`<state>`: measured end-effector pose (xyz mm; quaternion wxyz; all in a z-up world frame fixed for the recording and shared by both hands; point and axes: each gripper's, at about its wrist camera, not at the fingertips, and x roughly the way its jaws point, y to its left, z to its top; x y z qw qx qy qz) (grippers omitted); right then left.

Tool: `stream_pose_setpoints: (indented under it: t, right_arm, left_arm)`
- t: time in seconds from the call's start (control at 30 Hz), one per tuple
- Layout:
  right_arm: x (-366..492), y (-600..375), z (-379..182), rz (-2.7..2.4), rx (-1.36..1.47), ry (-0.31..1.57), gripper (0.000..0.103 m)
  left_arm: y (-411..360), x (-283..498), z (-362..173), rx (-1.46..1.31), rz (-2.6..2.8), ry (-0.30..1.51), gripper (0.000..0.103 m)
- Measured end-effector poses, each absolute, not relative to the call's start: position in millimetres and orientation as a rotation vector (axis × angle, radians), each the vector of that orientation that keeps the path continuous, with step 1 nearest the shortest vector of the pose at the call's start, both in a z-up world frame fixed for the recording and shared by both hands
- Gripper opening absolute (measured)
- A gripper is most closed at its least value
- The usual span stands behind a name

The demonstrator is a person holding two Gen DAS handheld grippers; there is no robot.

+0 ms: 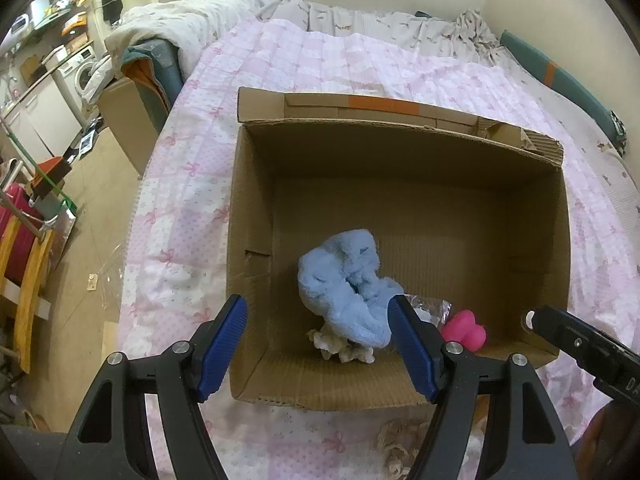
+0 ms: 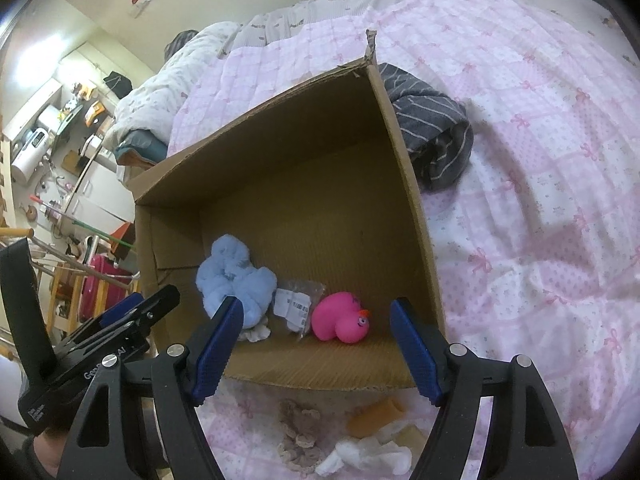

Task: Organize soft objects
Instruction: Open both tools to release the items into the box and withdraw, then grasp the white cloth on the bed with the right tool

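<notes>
An open cardboard box [image 1: 256, 184] [image 2: 404, 152] stands on the pink quilted bed. Inside lie a fluffy light-blue cloth [image 1: 344, 280] [image 2: 236, 280], a cream knitted piece under it [image 1: 340, 350], a clear plastic packet [image 2: 294, 308] and a pink rubber duck [image 1: 466, 330] [image 2: 344, 320]. My left gripper [image 1: 318, 348] is open and empty above the box's near edge, over the blue cloth. My right gripper [image 2: 316, 348] is open and empty above the box's near side, near the duck. On the quilt in front of the box lie a beige crocheted piece [image 2: 298, 432], an orange sponge [image 2: 376, 416] and a white cloth [image 2: 368, 456].
A dark grey striped garment [image 2: 436, 132] lies on the quilt beside the box's right wall. A rolled duvet [image 1: 192, 24] sits at the bed's far left. The floor left of the bed holds a second cardboard box [image 1: 128, 124], a pink suitcase [image 1: 16, 236] and wooden frames.
</notes>
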<state>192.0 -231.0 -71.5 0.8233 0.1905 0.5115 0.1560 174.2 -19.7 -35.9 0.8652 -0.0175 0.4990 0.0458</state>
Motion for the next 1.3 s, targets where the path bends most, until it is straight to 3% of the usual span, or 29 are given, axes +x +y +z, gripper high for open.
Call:
stream_pose_setpoints:
  t: [0.93, 1.3]
  right_arm:
    - [128.8, -252.8, -45.9, 0.278, 0.375, 1.056, 0.081]
    - [113.6, -263.3, -63.5, 0.222, 0.424, 1.102, 0.081]
  left_arm:
    - [14.4, 95.1, -14.2, -0.123, 0.062, 0.991, 0.07]
    - [21.0, 90.4, -56.6, -0.151, 0.089, 1.086, 0.07]
